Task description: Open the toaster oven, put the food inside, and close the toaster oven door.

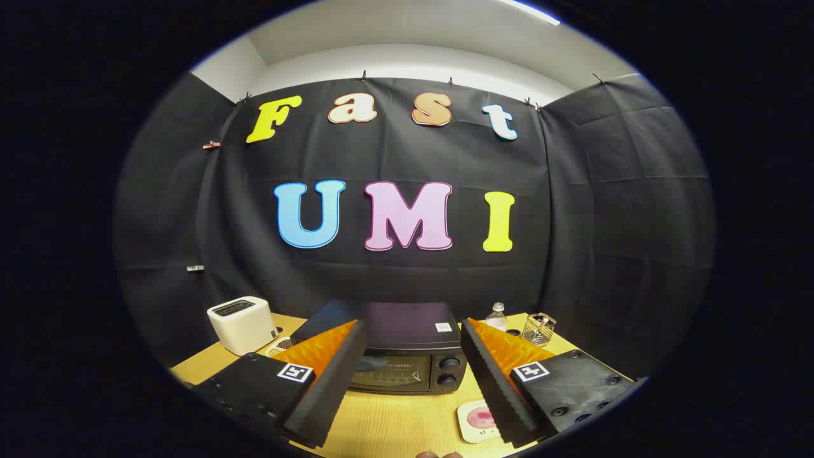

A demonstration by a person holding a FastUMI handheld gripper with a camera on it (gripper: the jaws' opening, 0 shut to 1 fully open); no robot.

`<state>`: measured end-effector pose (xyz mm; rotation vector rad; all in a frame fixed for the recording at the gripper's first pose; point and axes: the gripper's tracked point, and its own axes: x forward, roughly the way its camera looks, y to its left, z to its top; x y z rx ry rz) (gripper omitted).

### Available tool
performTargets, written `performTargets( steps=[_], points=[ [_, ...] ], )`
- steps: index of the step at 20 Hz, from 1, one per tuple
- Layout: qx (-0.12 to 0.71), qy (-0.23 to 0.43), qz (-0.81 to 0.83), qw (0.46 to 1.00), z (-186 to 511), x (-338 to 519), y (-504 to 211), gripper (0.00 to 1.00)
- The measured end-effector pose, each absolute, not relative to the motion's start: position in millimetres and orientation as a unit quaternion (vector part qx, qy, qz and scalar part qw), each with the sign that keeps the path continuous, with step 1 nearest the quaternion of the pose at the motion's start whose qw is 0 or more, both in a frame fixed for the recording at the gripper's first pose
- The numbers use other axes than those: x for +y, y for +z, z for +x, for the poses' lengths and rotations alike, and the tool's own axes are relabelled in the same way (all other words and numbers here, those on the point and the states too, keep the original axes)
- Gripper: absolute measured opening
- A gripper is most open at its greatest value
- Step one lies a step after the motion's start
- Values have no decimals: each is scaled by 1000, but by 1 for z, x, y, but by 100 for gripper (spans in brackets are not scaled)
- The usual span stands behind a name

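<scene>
The oven (407, 356), door shut, sits low in the frame's centre, straight ahead of the tongs (413, 388) and seen between their fingers, its long side across them. The food (480, 420) lies lower right on the bench (381, 423), beside one finger. The tongs gape wide, empty.

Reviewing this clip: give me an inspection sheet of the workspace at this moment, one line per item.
Surface: light wooden table, bare between the fingers.
Job's things: black toaster oven with two knobs, door closed, just ahead of the fingers; pink food on a small white square plate beside one finger.
Clutter: cream-white pop-up toaster, clear plastic bottle, wire mesh holder, small dish with dark contents behind the gripper.
Grippers: gripper open, fingers spread either side of the oven, holding nothing.
Cables: nothing seen.
Surroundings: black cloth booth wall, white ceiling above.
</scene>
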<state>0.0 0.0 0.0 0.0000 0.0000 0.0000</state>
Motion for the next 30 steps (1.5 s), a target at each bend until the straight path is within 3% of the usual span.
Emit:
performTargets(
  steps=[17,30],
  points=[
    [16,21,1,1000,-3,28,-10,98],
    [63,28,5,998,52,48,-55,98]
  ],
)
